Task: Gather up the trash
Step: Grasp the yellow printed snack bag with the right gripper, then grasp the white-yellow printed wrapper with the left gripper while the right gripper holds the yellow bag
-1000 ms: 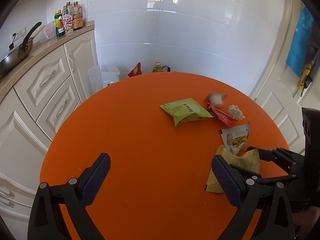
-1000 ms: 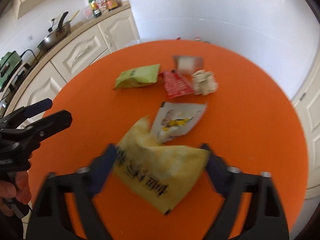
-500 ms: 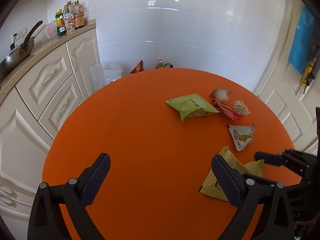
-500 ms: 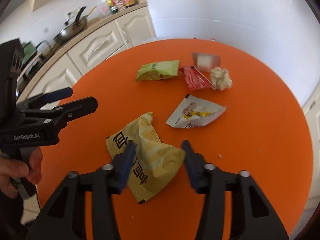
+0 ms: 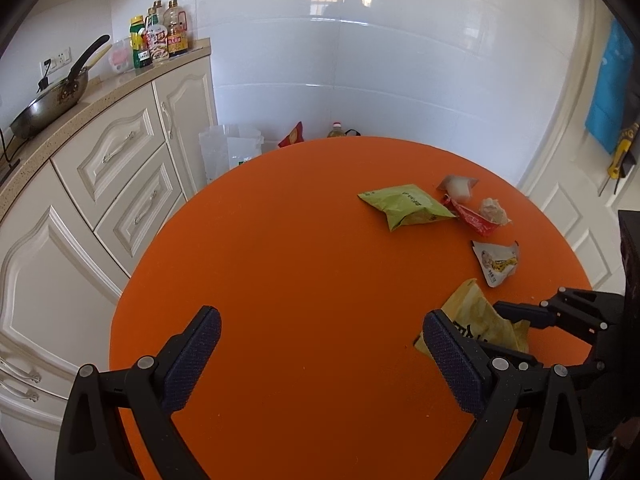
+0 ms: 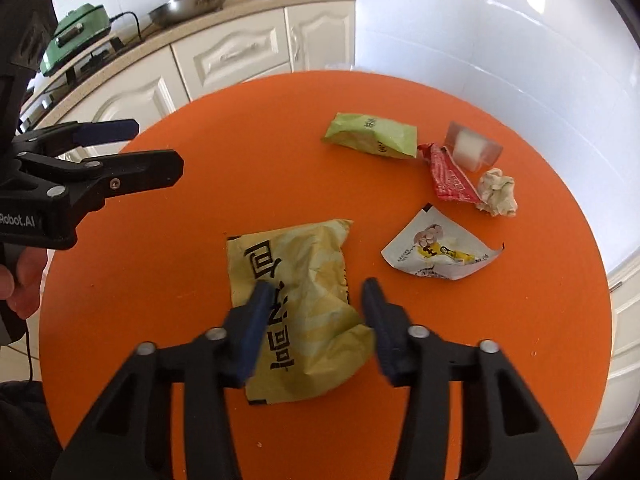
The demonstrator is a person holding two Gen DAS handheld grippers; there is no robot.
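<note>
Near the close edge of the round orange surface (image 6: 200, 184), our right hand-held gripper (image 6: 316, 300) is closing around the crumpled yellow bag (image 6: 304, 304); whether the pads already press it we cannot tell. Its black lettering is not readable to us. Our left hand-held gripper (image 5: 316, 344) hangs wide and empty over a broad bare stretch. Green bag (image 6: 372, 136), red wrapper (image 6: 448, 174) and white wrapper (image 6: 436, 254) lie toward the far right rim.

yellow bag's (image 6: 304, 280) near end behind right fingers (image 6: 256, 320), person's hand (image 6: 18, 280) cut by left edge
</note>
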